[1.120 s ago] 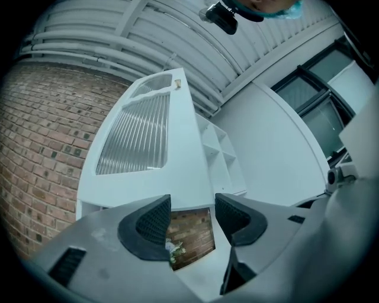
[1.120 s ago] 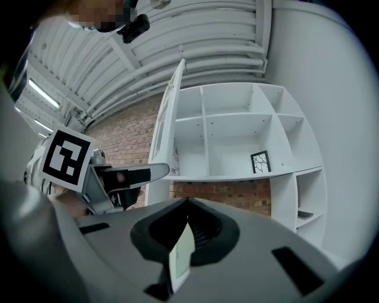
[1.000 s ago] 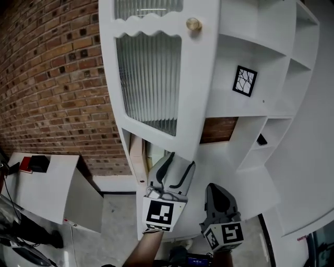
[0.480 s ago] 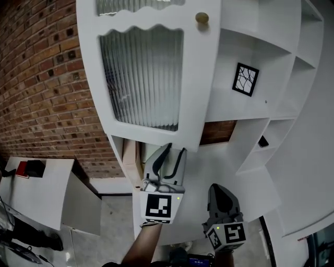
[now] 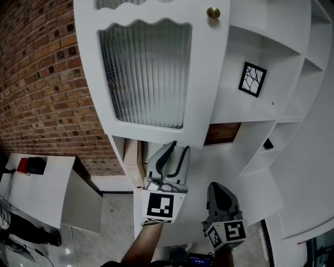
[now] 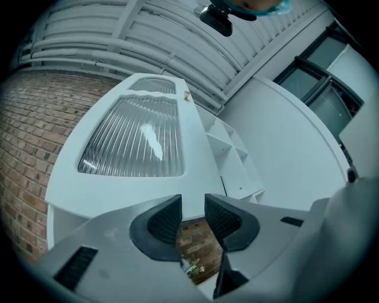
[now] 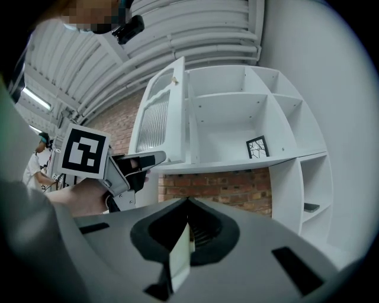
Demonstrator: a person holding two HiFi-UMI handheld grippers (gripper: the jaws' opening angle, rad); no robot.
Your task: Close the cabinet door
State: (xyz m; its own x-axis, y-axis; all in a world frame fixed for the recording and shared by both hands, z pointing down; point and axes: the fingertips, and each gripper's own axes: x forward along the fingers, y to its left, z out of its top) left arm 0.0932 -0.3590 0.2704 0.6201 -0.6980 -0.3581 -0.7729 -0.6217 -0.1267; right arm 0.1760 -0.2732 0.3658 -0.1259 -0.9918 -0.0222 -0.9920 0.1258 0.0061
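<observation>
The white cabinet door [image 5: 151, 68] with ribbed glass and a brass knob [image 5: 213, 12] stands partly swung out from the white shelf cabinet [image 5: 250, 31]. My left gripper [image 5: 175, 150] is narrowly open, its fingertips right at the door's bottom edge. In the left gripper view the door [image 6: 136, 142] fills the space above the left gripper [image 6: 192, 216]. The right gripper view shows the door [image 7: 159, 124] edge-on, with the left gripper [image 7: 155, 158] at its lower corner. My right gripper [image 5: 219, 189] hangs lower and to the right, shut on nothing, away from the door.
A black-framed picture [image 5: 252, 79] leans in the open compartment. A small dark object [image 5: 267, 143] lies in a lower shelf. A brick wall [image 5: 42, 78] runs behind on the left. A white table [image 5: 47, 193] with a red and black item [image 5: 31, 165] stands at the lower left.
The door has swung to the right, toward the cabinet, its knob moving right and up. My left gripper has followed along its bottom edge. The right gripper has barely moved.
</observation>
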